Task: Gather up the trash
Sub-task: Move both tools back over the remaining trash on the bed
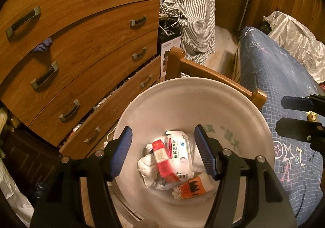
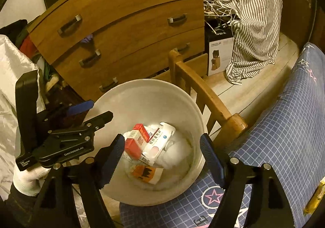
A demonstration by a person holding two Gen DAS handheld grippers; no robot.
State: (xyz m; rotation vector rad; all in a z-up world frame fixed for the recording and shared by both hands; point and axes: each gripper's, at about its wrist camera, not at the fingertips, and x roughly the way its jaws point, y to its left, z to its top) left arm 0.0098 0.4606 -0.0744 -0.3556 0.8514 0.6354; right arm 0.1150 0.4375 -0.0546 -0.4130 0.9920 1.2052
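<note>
Both grippers are over the white trash bin (image 1: pixel 203 106), both with jaws spread wide and nothing between them.

Left gripper (image 1: pixel 162 150): fills the lower part of its own view, blue pads either side of the bin's opening. In the right wrist view it shows at left of frame (image 2: pixel 97 110), held by a white-gloved hand (image 2: pixel 26 177) at lower left, fingers apart.

Right gripper (image 2: pixel 162 155): lower centre of its own view, framing the bin interior. In the left wrist view only its two finger ends poke in at the right edge (image 1: pixel 292 116), gap between them visible.

Trash sits at the bottom of the bin:
- red box (image 1: pixel 162 159), lying tilted across the pile
- white medicine box (image 1: pixel 180 155) with Chinese print, touching the red box on its right
- crumpled tissue (image 1: pixel 145 165) left of the red box
- orange-and-white packet (image 1: pixel 193 186) below them, nearest the lower bin wall

Surroundings: bin stands just beside a wooden chair frame (image 2: pixel 203 90) and a blue grid-pattern bed cover (image 2: pixel 284 136) at right of frame. Wooden dresser (image 1: pixel 81 25) fills upper left, bottom drawer (image 1: pixel 113 110) pulled open. Striped cloth (image 2: pixel 254 14) hangs at top centre-right, with a white carton (image 2: pixel 220 55) beside it on the floor.
</note>
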